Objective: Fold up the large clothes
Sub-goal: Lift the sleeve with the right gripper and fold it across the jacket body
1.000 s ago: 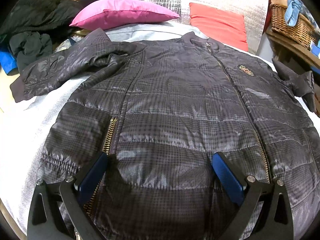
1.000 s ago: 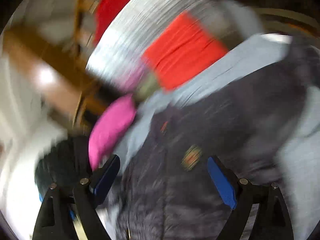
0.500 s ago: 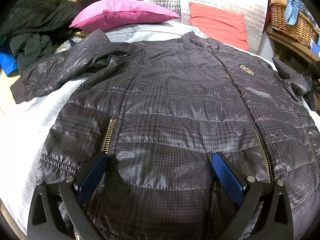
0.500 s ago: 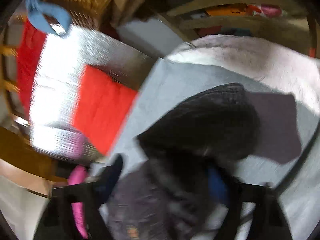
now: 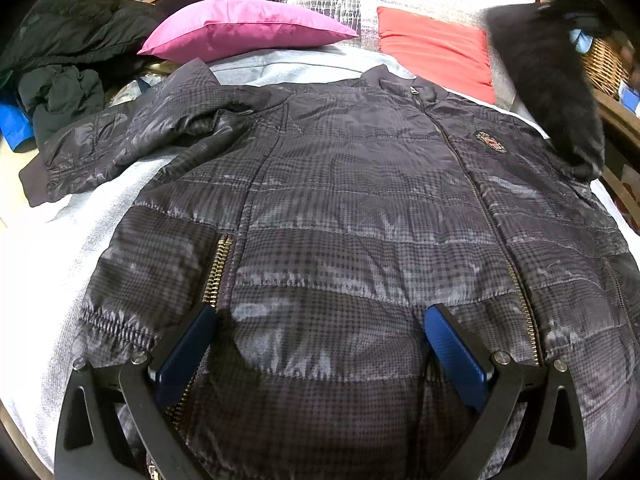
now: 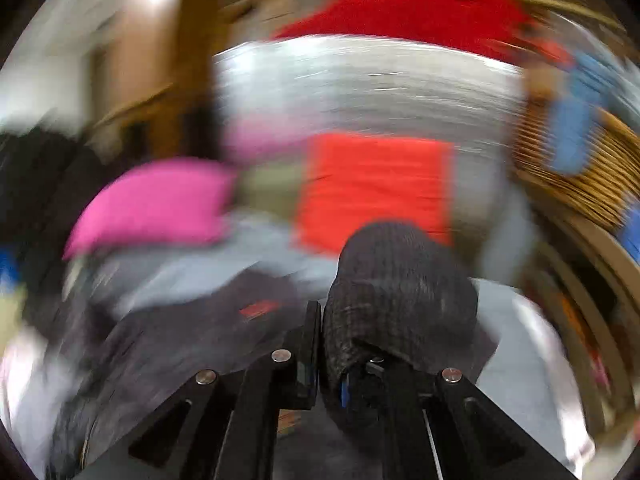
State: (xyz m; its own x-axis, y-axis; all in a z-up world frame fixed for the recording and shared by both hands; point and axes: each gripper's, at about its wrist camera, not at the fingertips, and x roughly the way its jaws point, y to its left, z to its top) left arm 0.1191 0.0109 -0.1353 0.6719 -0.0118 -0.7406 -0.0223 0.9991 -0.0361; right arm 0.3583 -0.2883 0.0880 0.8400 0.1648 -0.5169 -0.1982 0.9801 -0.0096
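A dark checked padded jacket (image 5: 340, 216) lies front up on the bed, zipped, with a badge (image 5: 490, 142) on its chest. Its left sleeve (image 5: 120, 144) sprawls out toward the left edge. My left gripper (image 5: 320, 344) hovers open over the hem, nothing between its blue pads. The jacket's right sleeve (image 5: 548, 92) is lifted off the bed at the upper right. In the blurred right wrist view my right gripper (image 6: 322, 344) is shut on that sleeve's cuff (image 6: 400, 288), which bulges over the fingers.
A pink pillow (image 5: 244, 28) and an orange cushion (image 5: 436, 52) lie at the head of the bed. Dark clothes (image 5: 60, 60) are heaped at the left. A wicker basket (image 5: 604, 64) stands on a wooden shelf at the right. Grey bed cover (image 5: 52, 280) shows left of the jacket.
My right gripper closed on the right sleeve's cuff and lifted it off the bed, swinging toward the pillows. The left gripper stayed where it was, open.
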